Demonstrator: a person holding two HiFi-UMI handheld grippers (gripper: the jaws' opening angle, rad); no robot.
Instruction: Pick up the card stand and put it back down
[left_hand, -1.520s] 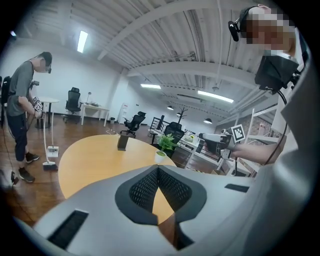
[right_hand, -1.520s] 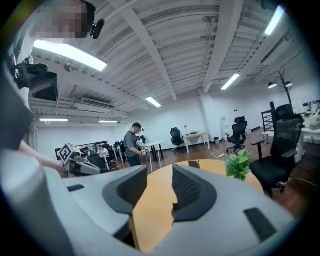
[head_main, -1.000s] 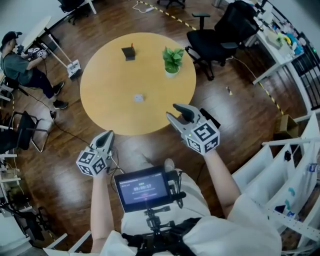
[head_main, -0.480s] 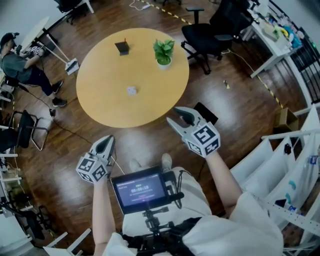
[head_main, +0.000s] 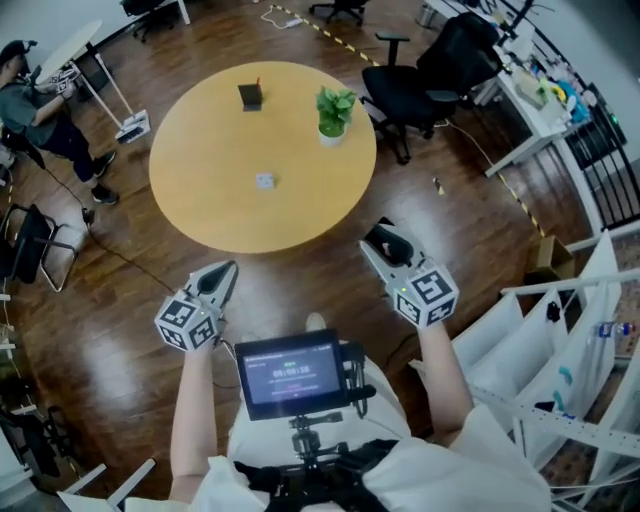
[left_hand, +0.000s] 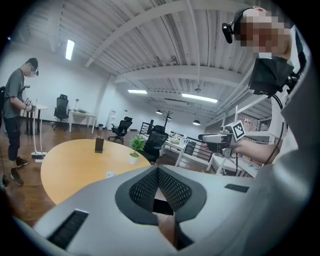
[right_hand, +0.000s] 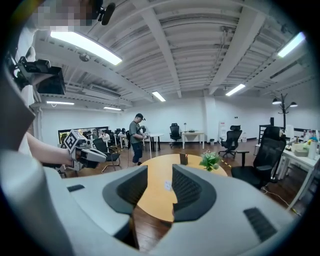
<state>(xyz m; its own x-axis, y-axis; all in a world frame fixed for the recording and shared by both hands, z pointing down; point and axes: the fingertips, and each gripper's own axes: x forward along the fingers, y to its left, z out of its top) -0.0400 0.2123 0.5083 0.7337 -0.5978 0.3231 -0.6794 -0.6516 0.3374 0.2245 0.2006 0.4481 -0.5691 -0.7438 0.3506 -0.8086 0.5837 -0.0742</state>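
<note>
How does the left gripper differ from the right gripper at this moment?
The left gripper has its jaws closed together; the right gripper has its jaws apart. In the head view the left gripper points up-right, the right gripper up-left. Both are empty and over the floor, short of the round table.

Left tongs (left_hand: 158, 169): jaws together, nothing between them. Round counter (left_hand: 65, 165) beyond. Dark upright block (left_hand: 99, 145) near its far edge; potted plant (left_hand: 135, 148) by its right edge; small white piece (left_hand: 109, 174) nearer the near edge. Right tongs (left_hand: 201, 137) off to the counter's right. Person (left_hand: 15, 120) stands past its left edge.
</note>
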